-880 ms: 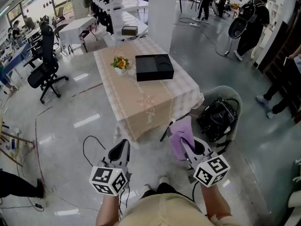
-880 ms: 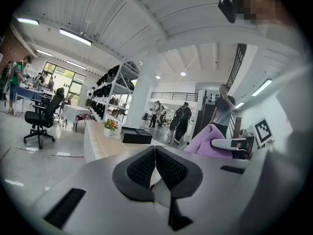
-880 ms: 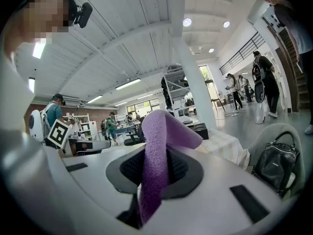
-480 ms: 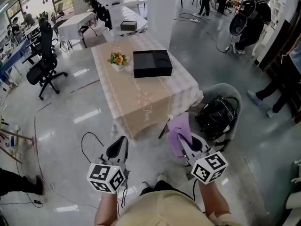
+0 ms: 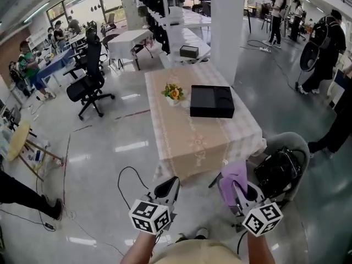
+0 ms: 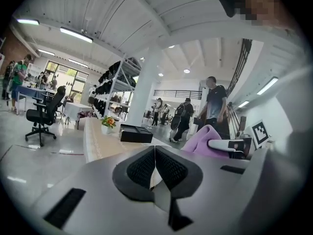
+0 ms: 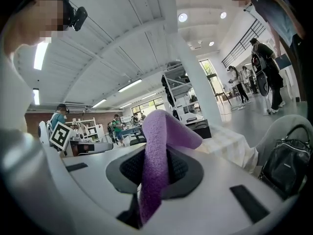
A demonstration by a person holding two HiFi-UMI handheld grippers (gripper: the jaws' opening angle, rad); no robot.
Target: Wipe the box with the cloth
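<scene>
A black box (image 5: 212, 101) lies flat on the far part of a table with a beige checked cloth (image 5: 220, 139); it also shows as the black box (image 6: 136, 133) in the left gripper view. My right gripper (image 5: 237, 187) is shut on a purple cloth (image 5: 233, 178), which stands up between its jaws as the purple cloth (image 7: 157, 153). My left gripper (image 5: 169, 187) is shut with nothing in it, its pads (image 6: 146, 168) pressed together. Both grippers hang in front of the table's near edge, well short of the box.
A small pot of flowers (image 5: 172, 93) stands on the table left of the box. A grey chair with a black bag (image 5: 281, 166) sits right of the table. An office chair (image 5: 88, 81) and more tables stand at the left; people stand at the back right.
The head view has shifted, so the table and box now lie further right and lower in it. Both grippers have stayed side by side, the purple cloth still in the right one.
</scene>
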